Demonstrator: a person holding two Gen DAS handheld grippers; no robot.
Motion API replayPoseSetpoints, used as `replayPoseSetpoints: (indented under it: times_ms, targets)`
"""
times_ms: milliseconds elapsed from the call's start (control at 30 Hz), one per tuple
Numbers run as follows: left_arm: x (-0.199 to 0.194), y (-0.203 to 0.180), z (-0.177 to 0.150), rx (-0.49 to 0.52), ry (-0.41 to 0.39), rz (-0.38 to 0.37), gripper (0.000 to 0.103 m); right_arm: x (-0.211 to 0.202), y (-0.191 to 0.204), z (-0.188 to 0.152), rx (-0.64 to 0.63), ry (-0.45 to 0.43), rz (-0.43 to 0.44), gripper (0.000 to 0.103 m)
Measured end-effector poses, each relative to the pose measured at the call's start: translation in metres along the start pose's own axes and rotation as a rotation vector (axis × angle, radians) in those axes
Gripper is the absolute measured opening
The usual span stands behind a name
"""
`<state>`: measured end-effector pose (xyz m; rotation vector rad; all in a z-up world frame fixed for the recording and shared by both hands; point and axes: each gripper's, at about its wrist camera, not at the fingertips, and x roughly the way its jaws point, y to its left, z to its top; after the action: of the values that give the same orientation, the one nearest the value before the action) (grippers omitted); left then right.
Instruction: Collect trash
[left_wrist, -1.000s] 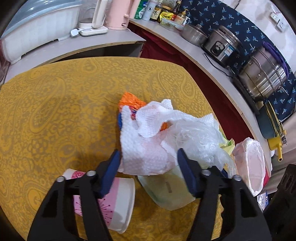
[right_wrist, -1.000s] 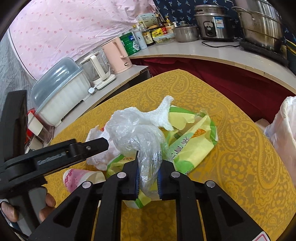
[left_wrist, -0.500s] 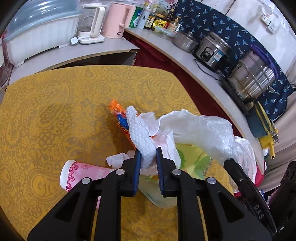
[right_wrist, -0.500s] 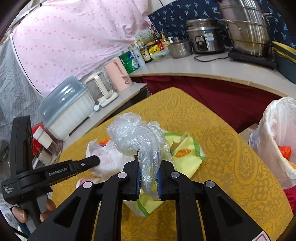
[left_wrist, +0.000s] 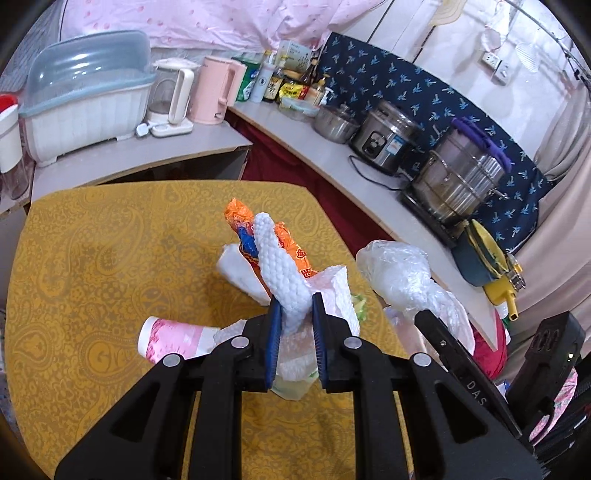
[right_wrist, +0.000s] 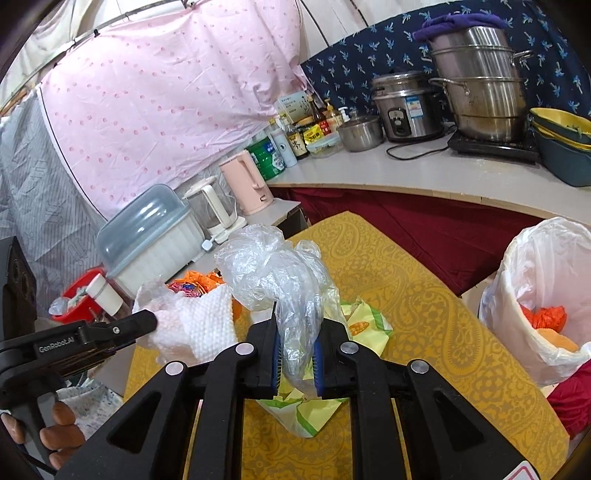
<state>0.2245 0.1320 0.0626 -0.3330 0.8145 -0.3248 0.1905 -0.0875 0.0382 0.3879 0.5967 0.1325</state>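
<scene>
1. The left hand-held gripper (left_wrist: 294, 325), spread wide around the heap a second ago, is now clenched on a paper towel (left_wrist: 280, 273), lifted off the yellow surface (left_wrist: 92, 258).
2. The right hand-held gripper (right_wrist: 295, 343) stays clamped on a clear bag (right_wrist: 273, 273), raised higher than before.
3. A cup (left_wrist: 170, 341) and wrappers (right_wrist: 364, 325) remain on the surface.
4. Both loads seem ready for the lined bin (right_wrist: 517, 266), to the right beside the surface.

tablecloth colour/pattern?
Mustard-yellow tablecloth with a tone-on-tone paisley print; clearest in the left wrist view.
</scene>
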Motion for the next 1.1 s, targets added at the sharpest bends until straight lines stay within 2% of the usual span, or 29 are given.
replayPoseSetpoints:
  times_ms: [167,233,500,567,667,767,900,1100]
  targets:
    - [-0.012,-0.011,-0.006,0.018,0.001,-0.022,0.016,-0.015,-0.005,0.003,0.006,-0.024,-0.004,0.012]
    - [-0.008,-0.011,-0.014,0.012,0.028,-0.032,0.016,-0.019,-0.009,0.001,0.011,-0.023,-0.008,0.012]
    - [0.031,0.009,-0.065,-0.002,0.164,0.035,0.019,-0.021,-0.024,-0.017,0.025,0.013,-0.03,0.013]
    - [0.032,0.015,-0.072,-0.014,0.179,0.039,0.018,-0.022,-0.024,-0.018,0.024,0.017,-0.034,0.013]
    - [0.027,0.019,-0.074,-0.019,0.169,0.04,0.018,-0.023,-0.027,-0.02,0.025,0.017,-0.036,0.013]
    - [0.014,0.018,-0.07,-0.014,0.144,0.032,0.011,-0.026,-0.027,-0.021,0.029,0.012,-0.035,0.012]
    - [-0.005,0.014,-0.065,-0.007,0.1,0.019,0.007,-0.028,-0.025,-0.019,0.024,0.005,-0.031,0.013]
    - [-0.016,0.008,-0.062,0.012,0.078,0.026,0.007,-0.031,-0.024,-0.02,0.021,0.0,-0.027,0.012]
